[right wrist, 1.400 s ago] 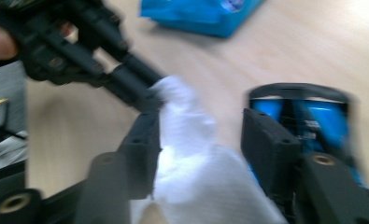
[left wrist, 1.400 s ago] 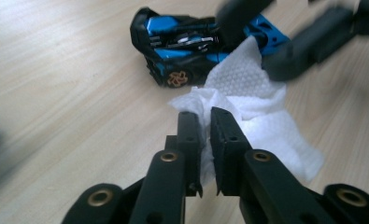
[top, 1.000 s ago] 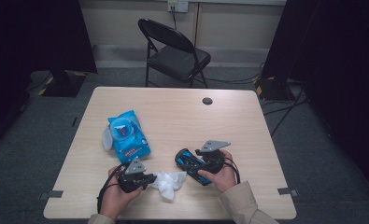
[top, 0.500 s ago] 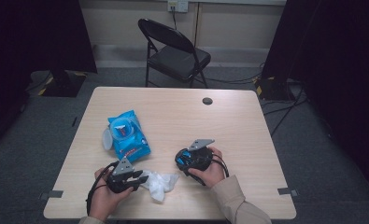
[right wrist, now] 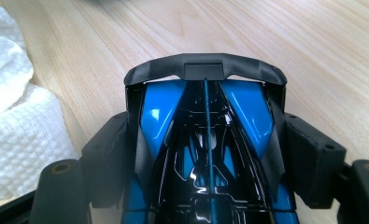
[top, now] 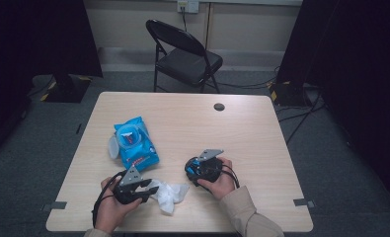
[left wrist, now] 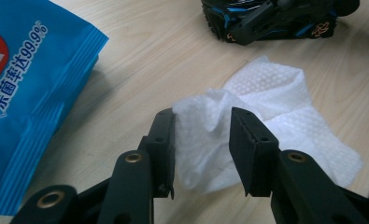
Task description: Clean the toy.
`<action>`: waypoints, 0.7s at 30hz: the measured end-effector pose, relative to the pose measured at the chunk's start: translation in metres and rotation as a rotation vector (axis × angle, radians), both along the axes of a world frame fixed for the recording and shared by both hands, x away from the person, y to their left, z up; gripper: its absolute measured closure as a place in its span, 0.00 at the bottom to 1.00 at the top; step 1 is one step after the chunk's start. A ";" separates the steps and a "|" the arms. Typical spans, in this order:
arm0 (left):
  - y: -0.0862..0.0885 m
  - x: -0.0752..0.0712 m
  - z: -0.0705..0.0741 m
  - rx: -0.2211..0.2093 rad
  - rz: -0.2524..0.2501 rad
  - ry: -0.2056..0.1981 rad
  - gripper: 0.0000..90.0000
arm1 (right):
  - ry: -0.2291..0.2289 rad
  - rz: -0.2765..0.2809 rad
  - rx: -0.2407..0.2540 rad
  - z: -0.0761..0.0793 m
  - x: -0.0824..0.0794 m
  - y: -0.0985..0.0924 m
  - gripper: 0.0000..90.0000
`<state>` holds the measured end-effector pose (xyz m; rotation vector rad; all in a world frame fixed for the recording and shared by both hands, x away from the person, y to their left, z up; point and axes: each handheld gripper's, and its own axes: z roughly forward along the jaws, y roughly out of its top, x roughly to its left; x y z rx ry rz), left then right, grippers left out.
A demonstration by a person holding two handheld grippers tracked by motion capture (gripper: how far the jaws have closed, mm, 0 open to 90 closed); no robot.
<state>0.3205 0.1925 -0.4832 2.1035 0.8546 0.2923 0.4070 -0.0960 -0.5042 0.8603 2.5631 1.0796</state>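
The right gripper is clamped on the toy car: in the right gripper view its black pads press the car's two flanks. The jaws have just been closing a little on it. The right hand lies low over the table, forearm coming in from the near edge, gripper aimed away and slightly leftward. The car, black with blue panels, rests just right of the white wipe. Its long axis runs along the gripper's line, and its black rear wing is the end farthest from the hand.

The left gripper lies nearly flat, pointing right across the table, with the left hand wrapped around its body. Its jaws have just been opening and now stand apart. The crumpled wipe sits between them, touching the left pad and clear of the right one in the left gripper view.

The blue wipe packet lies beyond the wipe, to its left, flap open.
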 end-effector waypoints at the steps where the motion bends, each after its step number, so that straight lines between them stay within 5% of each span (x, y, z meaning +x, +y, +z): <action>1: -0.001 0.000 0.000 -0.006 -0.001 -0.005 0.69 | 0.000 0.001 0.000 0.000 0.000 0.000 0.29; 12: -0.003 0.001 0.000 -0.018 -0.004 0.001 0.65 | 0.016 -0.025 0.027 0.005 -0.001 -0.007 0.29; 21: -0.010 0.001 0.003 -0.031 -0.013 -0.005 0.60 | 0.005 -0.048 0.116 0.020 -0.005 -0.027 0.29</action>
